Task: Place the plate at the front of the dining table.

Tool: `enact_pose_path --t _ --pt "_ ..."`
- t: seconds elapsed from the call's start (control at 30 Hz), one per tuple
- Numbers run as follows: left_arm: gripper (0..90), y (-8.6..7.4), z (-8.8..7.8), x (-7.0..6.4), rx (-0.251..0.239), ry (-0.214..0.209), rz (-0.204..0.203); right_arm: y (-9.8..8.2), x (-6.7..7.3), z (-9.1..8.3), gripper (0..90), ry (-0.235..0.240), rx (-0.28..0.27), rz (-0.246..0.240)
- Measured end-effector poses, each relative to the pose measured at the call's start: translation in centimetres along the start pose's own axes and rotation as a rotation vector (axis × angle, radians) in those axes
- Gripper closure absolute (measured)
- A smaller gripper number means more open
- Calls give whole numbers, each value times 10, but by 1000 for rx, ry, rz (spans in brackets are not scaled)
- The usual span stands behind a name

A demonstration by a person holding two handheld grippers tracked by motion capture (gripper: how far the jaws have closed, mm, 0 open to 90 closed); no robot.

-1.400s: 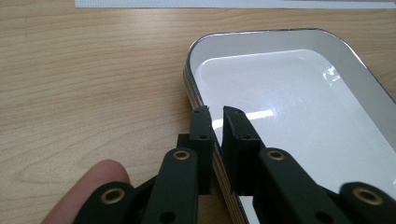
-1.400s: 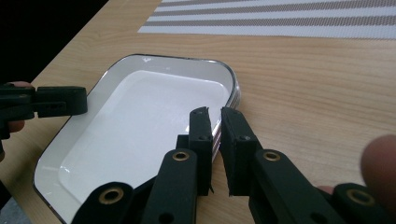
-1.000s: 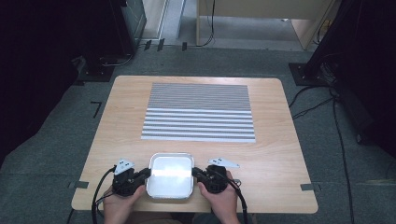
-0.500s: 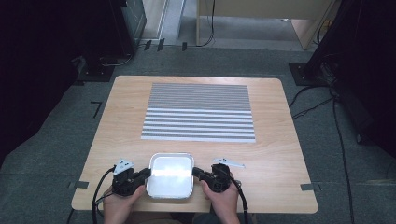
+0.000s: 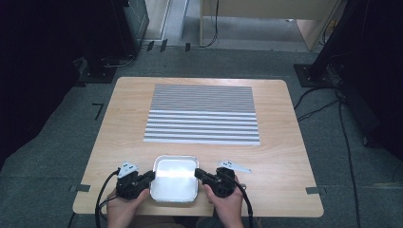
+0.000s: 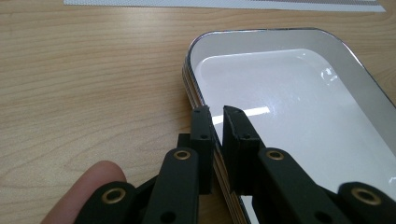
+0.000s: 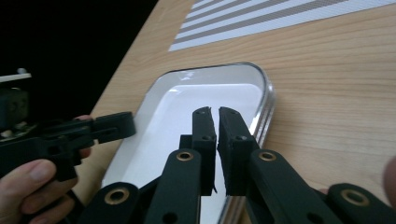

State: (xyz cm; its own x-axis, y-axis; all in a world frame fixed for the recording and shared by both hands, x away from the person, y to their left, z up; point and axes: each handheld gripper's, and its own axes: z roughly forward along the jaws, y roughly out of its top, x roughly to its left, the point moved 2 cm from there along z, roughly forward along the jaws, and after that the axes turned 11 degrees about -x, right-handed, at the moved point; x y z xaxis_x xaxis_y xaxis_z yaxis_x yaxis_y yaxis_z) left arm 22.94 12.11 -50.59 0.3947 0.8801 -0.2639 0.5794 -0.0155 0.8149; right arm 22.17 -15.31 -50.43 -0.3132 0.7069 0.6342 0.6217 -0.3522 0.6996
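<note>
1. The table (image 5: 285, 142) is pale wood with a visible grain, and a flat mat (image 5: 203, 114) of fine grey and white stripes lies across its far half, well apart from my hands. Nothing stands between the mat and the tray.
2. The tray (image 5: 174, 178) sits at the near edge of the table, right in front of me. It is a shallow rectangular metal tray with rounded corners, a thin rolled rim and a shiny, pale inside that throws back the light.
3. My left gripper (image 6: 215, 116) has its black jaws pinched on the tray's left rim, one jaw inside the wall and one outside.
4. My right gripper (image 7: 210, 116) grips the tray's right rim the same way, jaws nearly together around the thin edge; the left gripper also shows across the tray in the right gripper view.
5. Around the table lie dark carpet and loose cables (image 5: 332, 104).
6. Compared with a second ago, tray, mat and both hands sit where they were.
</note>
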Motion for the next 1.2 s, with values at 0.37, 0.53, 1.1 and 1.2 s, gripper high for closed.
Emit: enact_pose_path --t 0.37,0.53,1.1,1.2 --pt "842 1 -1 0 -3 0 6 -5 -13 5 861 -61 55 50" --pt "848 1 -2 3 1 -18 -15 -6 -17 6 863 -45 74 103" --pt "838 2 -2 10 -3 -71 -88 -3 -12 2 859 4 20 65" --pt "836 1 -1 11 -2 -75 -92 -2 -12 1 857 14 12 71"
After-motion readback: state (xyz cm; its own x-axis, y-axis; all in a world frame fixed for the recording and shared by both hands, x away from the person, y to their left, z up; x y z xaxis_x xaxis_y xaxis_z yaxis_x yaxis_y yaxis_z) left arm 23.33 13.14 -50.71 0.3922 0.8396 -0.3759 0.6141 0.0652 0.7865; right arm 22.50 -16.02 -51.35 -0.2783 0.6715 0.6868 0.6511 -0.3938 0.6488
